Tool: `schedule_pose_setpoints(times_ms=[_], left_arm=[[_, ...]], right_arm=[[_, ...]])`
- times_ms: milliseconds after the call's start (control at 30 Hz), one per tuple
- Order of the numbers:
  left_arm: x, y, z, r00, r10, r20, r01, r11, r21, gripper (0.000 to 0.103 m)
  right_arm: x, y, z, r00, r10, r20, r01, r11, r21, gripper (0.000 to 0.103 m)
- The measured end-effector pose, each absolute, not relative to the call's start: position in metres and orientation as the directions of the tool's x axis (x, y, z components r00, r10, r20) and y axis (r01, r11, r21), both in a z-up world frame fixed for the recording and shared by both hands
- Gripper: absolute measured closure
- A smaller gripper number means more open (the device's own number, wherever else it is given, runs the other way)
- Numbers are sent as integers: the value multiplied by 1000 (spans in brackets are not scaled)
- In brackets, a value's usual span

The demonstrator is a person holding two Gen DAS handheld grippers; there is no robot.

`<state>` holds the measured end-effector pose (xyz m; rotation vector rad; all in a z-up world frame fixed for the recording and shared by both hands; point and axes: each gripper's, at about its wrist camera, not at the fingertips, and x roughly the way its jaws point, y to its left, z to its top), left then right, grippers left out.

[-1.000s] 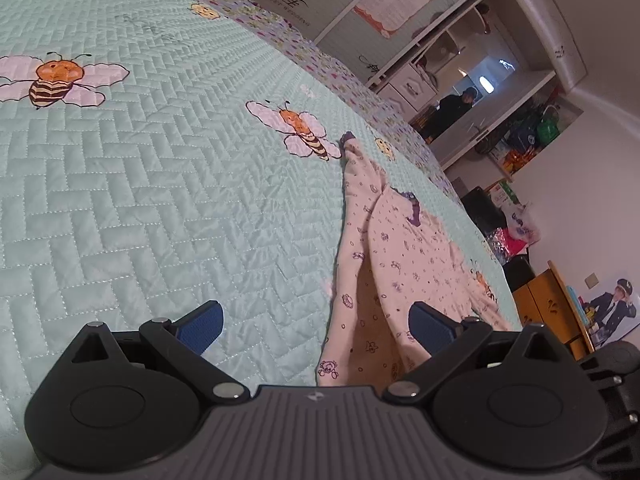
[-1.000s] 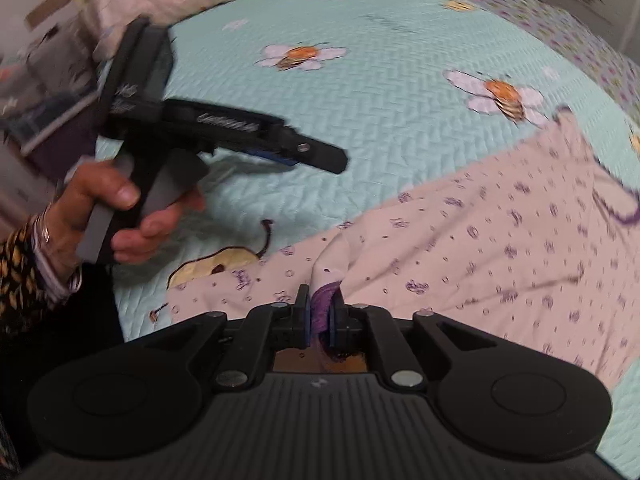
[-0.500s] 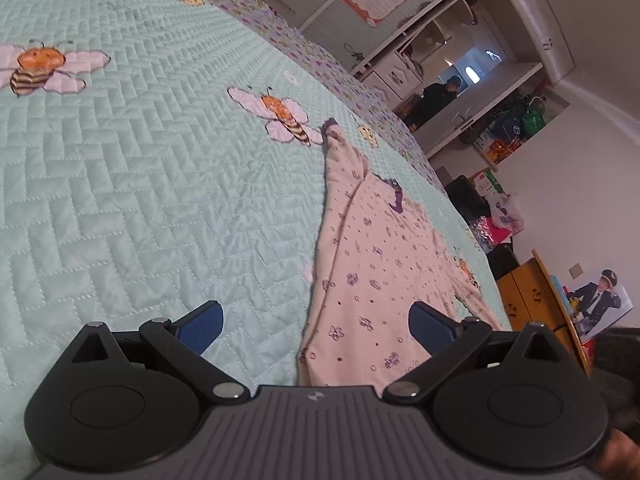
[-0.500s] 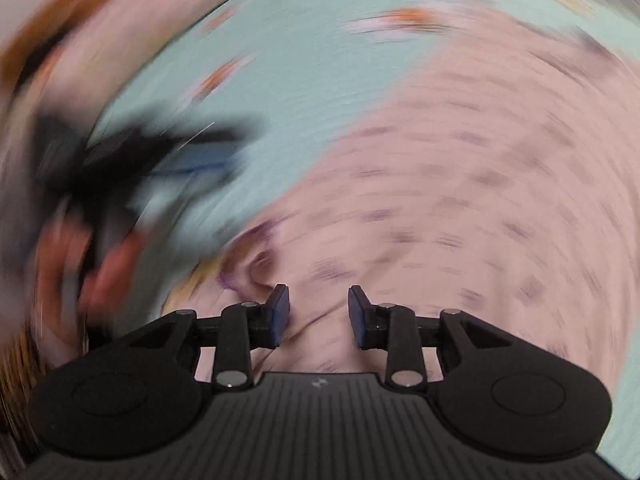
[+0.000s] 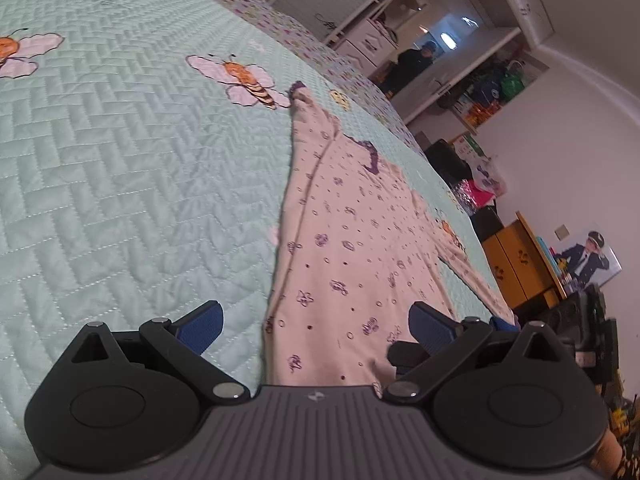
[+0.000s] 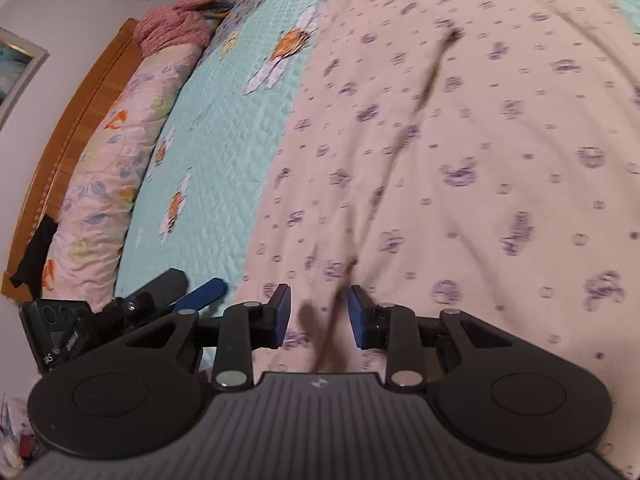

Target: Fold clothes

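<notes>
Grippers are hovering over the spread pink garment (image 5: pixel 352 248) on the quilt (image 5: pixel 132 152), left gripper (image 5: pixel 316 322) gaping wide, right gripper (image 6: pixel 319 316) part-open and empty, apparently seeking fold edges.

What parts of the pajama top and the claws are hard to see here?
- Pajama top near hem: left wrist view, hidden behind the left claw body.
- Far sleeve cuff: left wrist view, too small to read.
- Purple print on the top: right wrist view, smeared by motion blur.
- Whether the right claw touches the cloth: unclear from that view.
</notes>
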<state>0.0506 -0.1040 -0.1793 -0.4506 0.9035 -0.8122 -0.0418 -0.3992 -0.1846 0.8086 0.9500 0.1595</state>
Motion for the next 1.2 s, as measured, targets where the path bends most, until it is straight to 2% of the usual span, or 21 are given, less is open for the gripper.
schedule_pose_setpoints(times_ms=[67,200,333,433,533,600,667,733,833,867,967,1067,1133,1200], left_arm=[[50,-106,-180,352,-785,-510,433,620,-654,2],[49,-109,-180,332,-796,-506,449,606,-657,2],[48,-112,-180,327,-791,-517,458,611,-646,2],[49,-111,-181,332,-786,-522,450,618,-644,2],[52,-105,-181,349,-780,-519,431,625,-651,2],[54,-100,-180,350,-800,-488,417,599,-683,2],[54,-95,-176,344,-833,-434,412,549,-728,2],[51,-94,-171,325,-874,-361,418,476,-774,2],[47,-103,-167,275,-921,-276,428,374,-823,1],[46,-111,-170,251,-929,-274,426,360,-830,1],[43,-137,-181,170,-923,-345,411,384,-827,1],[39,-157,-191,139,-870,-473,446,481,-754,2],[37,-159,-191,139,-867,-479,466,484,-740,2],[38,-159,-191,132,-869,-477,468,479,-743,2]], right_arm=[[-36,-391,-183,583,453,-675,211,717,664,103],[-41,-396,-164,604,429,-672,199,735,648,103],[-40,-403,-156,585,309,-750,221,829,514,103],[-36,-412,-171,574,367,-732,247,775,582,98],[-41,-416,-174,580,332,-744,274,781,561,94],[-54,-415,-167,614,298,-731,266,794,547,86],[-68,-410,-154,649,265,-713,233,823,518,86],[-81,-400,-144,679,311,-665,154,825,543,86],[-91,-379,-147,671,462,-580,53,750,659,86],[-89,-372,-157,647,485,-588,59,738,672,86],[-87,-352,-194,528,525,-667,113,735,669,86],[-95,-369,-192,574,544,-612,114,687,718,86],[-98,-389,-186,623,536,-570,122,653,748,86],[-95,-422,-178,697,457,-552,179,635,751,85]])
